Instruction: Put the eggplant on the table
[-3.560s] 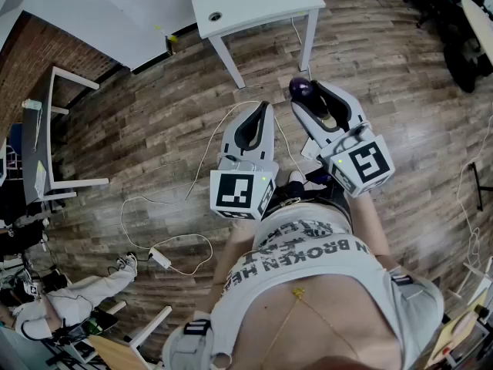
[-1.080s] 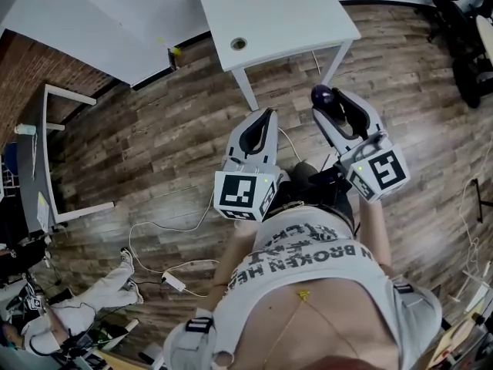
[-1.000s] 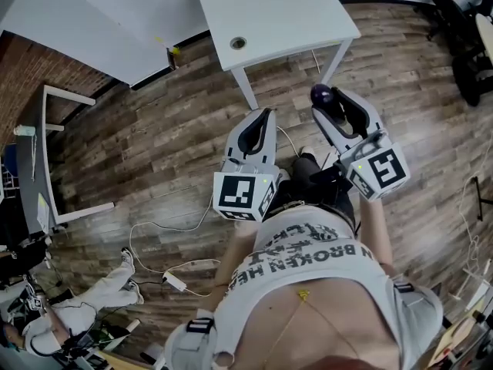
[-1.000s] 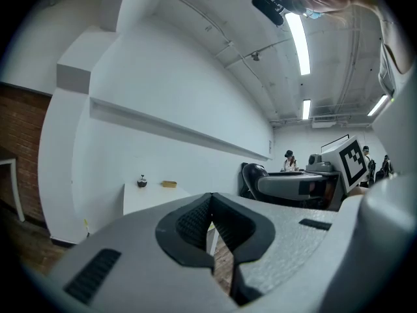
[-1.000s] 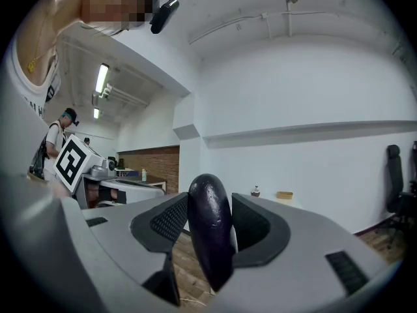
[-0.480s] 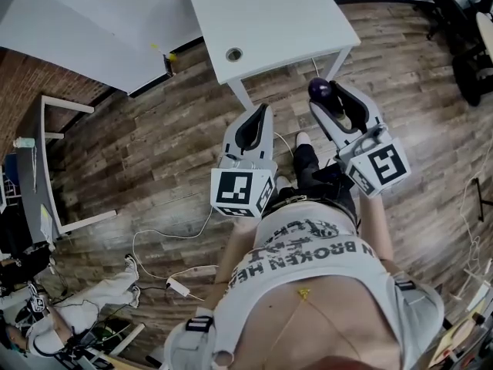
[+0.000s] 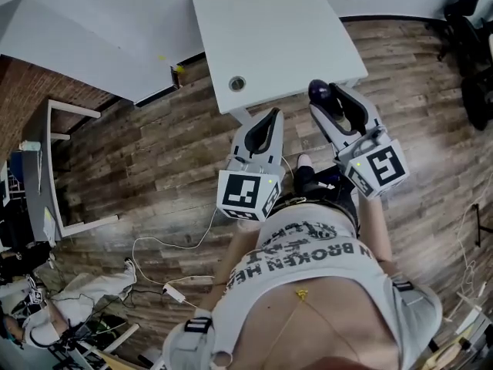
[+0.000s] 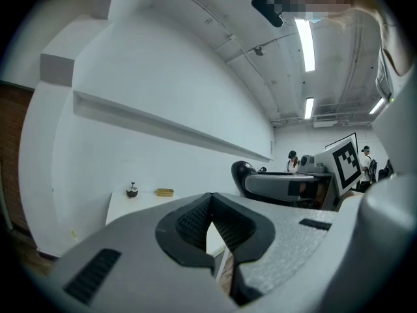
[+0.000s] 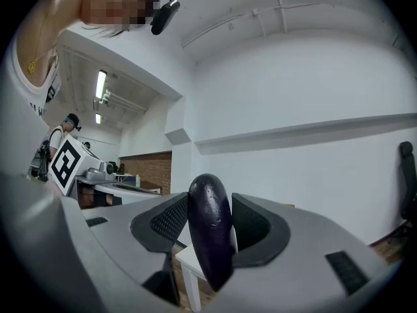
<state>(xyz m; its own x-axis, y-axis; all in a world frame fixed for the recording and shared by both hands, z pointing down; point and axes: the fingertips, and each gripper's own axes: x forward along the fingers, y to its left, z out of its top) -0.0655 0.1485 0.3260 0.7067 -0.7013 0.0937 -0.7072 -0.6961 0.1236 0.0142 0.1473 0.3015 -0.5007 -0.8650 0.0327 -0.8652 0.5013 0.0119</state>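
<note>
A dark purple eggplant [image 9: 210,233] stands upright between the pads of my right gripper [image 9: 208,217], which is shut on it. In the head view the eggplant [image 7: 317,91] pokes out of the right gripper [image 7: 328,99] at the near edge of the white table [image 7: 269,29]. My left gripper [image 7: 271,116] hangs beside it just short of that edge. Its jaws meet with nothing between them, as the left gripper [image 8: 210,219] view shows. Both grippers point level at the table [image 8: 130,204].
A cable hole [image 7: 237,83] sits near the table's front edge, and a small dark object [image 8: 132,190] and a yellow item [image 8: 165,192] lie at its far end. Cables [image 7: 169,245] trail on the wooden floor. A white frame [image 7: 69,168] stands left, office chairs [image 7: 474,29] right.
Both grippers have come forward to the white table, which now lies close in front of them. The eggplant stays held in the right gripper. The left jaws stay shut.
</note>
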